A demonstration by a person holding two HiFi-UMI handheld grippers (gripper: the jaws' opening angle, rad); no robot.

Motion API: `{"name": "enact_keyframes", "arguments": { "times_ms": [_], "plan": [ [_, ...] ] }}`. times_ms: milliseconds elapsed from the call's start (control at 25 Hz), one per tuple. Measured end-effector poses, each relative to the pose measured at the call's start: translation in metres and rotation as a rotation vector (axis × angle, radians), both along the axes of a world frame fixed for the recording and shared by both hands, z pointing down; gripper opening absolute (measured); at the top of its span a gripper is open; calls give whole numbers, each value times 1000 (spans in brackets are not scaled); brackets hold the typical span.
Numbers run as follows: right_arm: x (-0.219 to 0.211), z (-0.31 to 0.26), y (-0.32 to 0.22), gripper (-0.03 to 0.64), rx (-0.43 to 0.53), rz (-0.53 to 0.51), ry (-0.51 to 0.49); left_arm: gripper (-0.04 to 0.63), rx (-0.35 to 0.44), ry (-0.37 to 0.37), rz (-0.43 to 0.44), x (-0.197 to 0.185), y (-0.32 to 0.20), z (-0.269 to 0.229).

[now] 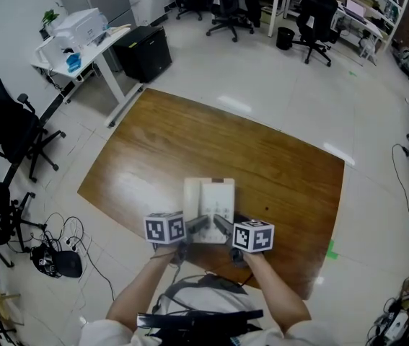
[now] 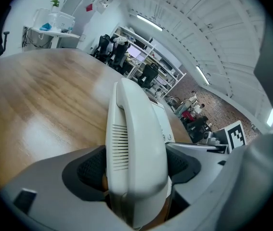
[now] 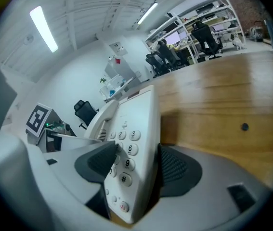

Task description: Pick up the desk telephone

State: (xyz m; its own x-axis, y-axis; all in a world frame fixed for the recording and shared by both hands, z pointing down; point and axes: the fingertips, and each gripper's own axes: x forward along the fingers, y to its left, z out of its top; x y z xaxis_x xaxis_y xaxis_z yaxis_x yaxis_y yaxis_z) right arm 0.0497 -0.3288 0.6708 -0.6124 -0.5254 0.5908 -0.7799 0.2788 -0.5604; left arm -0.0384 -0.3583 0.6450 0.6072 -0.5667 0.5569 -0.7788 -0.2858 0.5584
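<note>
A white desk telephone with its handset on the left side lies near the front edge of a brown wooden table. Both grippers reach it from the near side. My left gripper is shut on the handset, a dark pad pressed against each of its sides. My right gripper is shut on the telephone's body, one pad on the keypad and the other on the right edge. In the right gripper view the telephone looks tilted. Whether it is off the table I cannot tell.
A white desk with a printer and a black cabinet stand beyond the table's far left corner. Black office chairs are at the left and more at the back. Cables lie on the floor at the left.
</note>
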Motion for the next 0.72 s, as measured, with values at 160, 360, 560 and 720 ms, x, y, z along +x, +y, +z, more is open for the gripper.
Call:
{"name": "enact_keyframes", "arguments": {
  "times_ms": [160, 360, 560, 720],
  "plan": [
    [-1, -8, 0, 291, 17, 20, -14, 351, 37, -5, -17, -3, -1, -12],
    [-3, -20, 2, 291, 61, 22, -7, 343, 75, -23, -20, -7, 3, -18],
    [-6, -41, 1, 291, 124, 17, 3, 339, 134, -21, -28, -10, 5, -38],
    [-5, -65, -1, 291, 189, 22, 19, 337, 191, -17, -31, -10, 5, -63]
  ]
}}
